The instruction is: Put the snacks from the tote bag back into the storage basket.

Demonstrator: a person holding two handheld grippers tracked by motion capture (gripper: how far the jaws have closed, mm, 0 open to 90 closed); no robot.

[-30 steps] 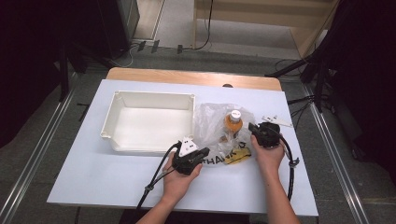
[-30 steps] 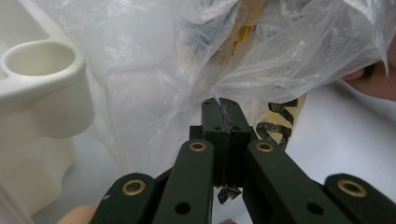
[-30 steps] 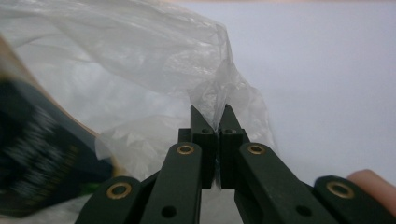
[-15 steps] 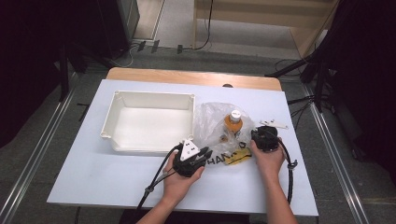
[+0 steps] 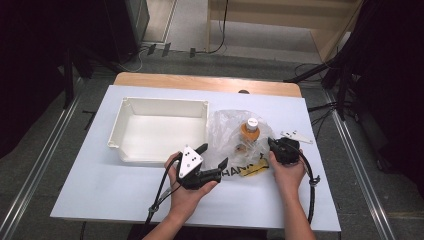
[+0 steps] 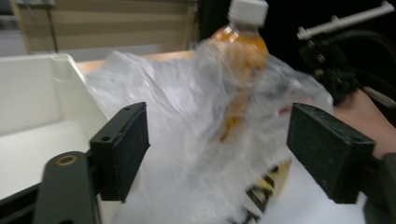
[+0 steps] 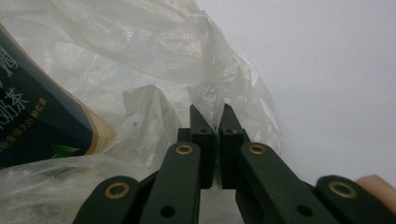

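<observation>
A clear plastic bag (image 5: 235,135) lies on the white table, right of the tray. Inside it stands a bottle (image 5: 251,129) of orange drink with a white cap (image 6: 248,10) and a dark label (image 7: 37,126). My right gripper (image 5: 271,146) is at the bag's right edge. In the right gripper view it (image 7: 213,122) is shut on a fold of the bag's film. My left gripper (image 5: 214,156) stands open at the bag's near left corner. Its wide-apart jaws frame the bag (image 6: 196,140) and bottle (image 6: 238,60) without touching them.
An empty white tray (image 5: 120,125) sits at the table's left centre, its right wall close to the bag. A small grey plate (image 5: 296,135) lies just behind the right gripper. Cables trail from both grippers toward the near table edge (image 5: 200,220).
The right gripper has drawn slightly toward the person, keeping the bag's edge. The left gripper has turned a little, and its jaws now show wide open at the bag.
</observation>
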